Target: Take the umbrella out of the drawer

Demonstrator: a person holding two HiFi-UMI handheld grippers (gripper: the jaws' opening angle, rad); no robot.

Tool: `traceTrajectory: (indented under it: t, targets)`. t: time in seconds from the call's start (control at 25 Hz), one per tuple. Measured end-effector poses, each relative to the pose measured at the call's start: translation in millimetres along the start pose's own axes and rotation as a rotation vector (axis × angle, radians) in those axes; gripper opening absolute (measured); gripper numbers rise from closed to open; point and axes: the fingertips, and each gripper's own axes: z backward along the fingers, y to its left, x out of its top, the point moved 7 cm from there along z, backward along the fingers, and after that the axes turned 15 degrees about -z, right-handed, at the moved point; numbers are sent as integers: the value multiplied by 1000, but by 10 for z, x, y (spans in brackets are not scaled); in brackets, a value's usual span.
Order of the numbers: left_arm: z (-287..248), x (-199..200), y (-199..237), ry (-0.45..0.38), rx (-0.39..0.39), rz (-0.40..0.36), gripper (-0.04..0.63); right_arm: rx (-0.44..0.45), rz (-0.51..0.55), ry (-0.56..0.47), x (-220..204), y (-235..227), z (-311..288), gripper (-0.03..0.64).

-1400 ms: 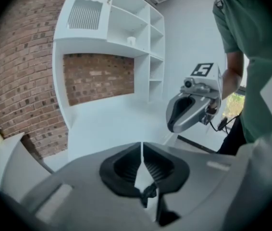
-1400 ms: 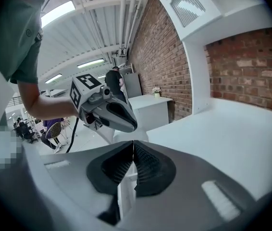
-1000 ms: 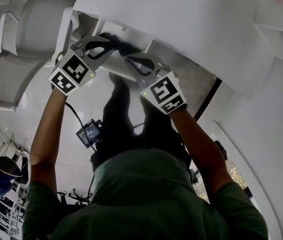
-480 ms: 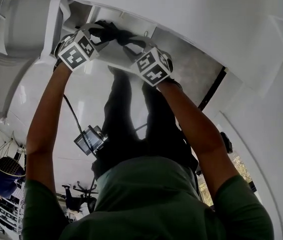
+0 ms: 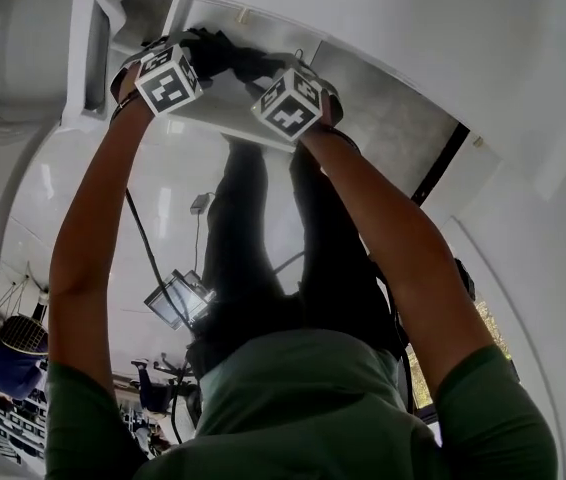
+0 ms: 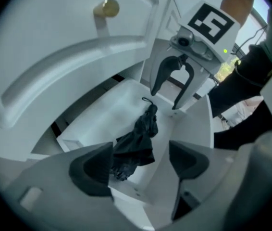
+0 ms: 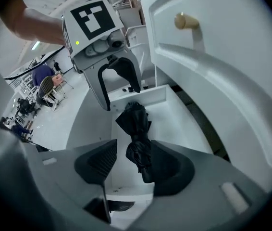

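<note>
**Left gripper** point(image 6: 141, 163): the jaws stand wide apart and have just been opening. Nothing is gripped. The near end of the folded black fabric umbrella point(image 6: 140, 134) shows between them, close to the jaw at 8 o'clock, and the pads do not press on it.

**Right gripper** point(image 7: 135, 165): the jaws are likewise well apart and have just been opening. The umbrella's other end shows between them, against the jaw at 5 o'clock. Contact there cannot be confirmed, and no clamping is seen.

**Umbrella:** it lies loose on the floor of the open white drawer point(image 6: 100, 117). Its thin strap loop point(image 6: 147, 100) is at the far end, towards 12 o'clock in the left gripper view. The grippers point down into the drawer from opposite ends of the umbrella. The right gripper appears at 1 o'clock in the left gripper view.

**Surroundings:** a white panelled front point(image 6: 54, 57) with a round brass knob point(image 6: 106, 7) stands above the drawer, at 11 o'clock in the left gripper view. In the head view both grippers sit at 12 o'clock, with the person's bare forearms point(image 5: 88, 238) reaching up to them.
</note>
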Motion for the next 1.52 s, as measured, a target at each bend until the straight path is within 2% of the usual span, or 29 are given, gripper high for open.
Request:
traceTrajectory:
  t: [0.36, 0.56, 0.72, 0.8, 0.92, 1.0, 1.24, 1.4, 1.52]
  targets:
    - [-545, -135, 64, 55, -19, -35, 394, -10, 70, 135, -189, -150, -700, 276]
    - [-771, -153, 109, 72, 1, -49, 394, -27, 107, 186, -212, -211, -966, 302]
    - [-965, -215, 40, 87, -40, -40, 376, -28, 169, 252, -310, -231, -1171, 305]
    - [-1022, -227, 44, 98, -25, -48, 366, -38, 188, 258, -331, -254, -1226, 300]
    - [-1023, -205, 95, 113, 29, -61, 295, -69, 201, 256, -314, -292, -1224, 266]
    - [-1031, -215, 126, 120, 53, -61, 231, -82, 199, 264, -306, -307, -1235, 214]
    - [-878, -130, 99, 137, 61, -57, 82, -84, 154, 290, -206, -265, -1074, 133]
    - [-670, -113, -17, 153, 59, -42, 32, -78, 192, 268, -102, -110, -846, 123]
    - [-435, -57, -60, 158, 80, -52, 23, -79, 201, 253, 3, -12, -647, 121]
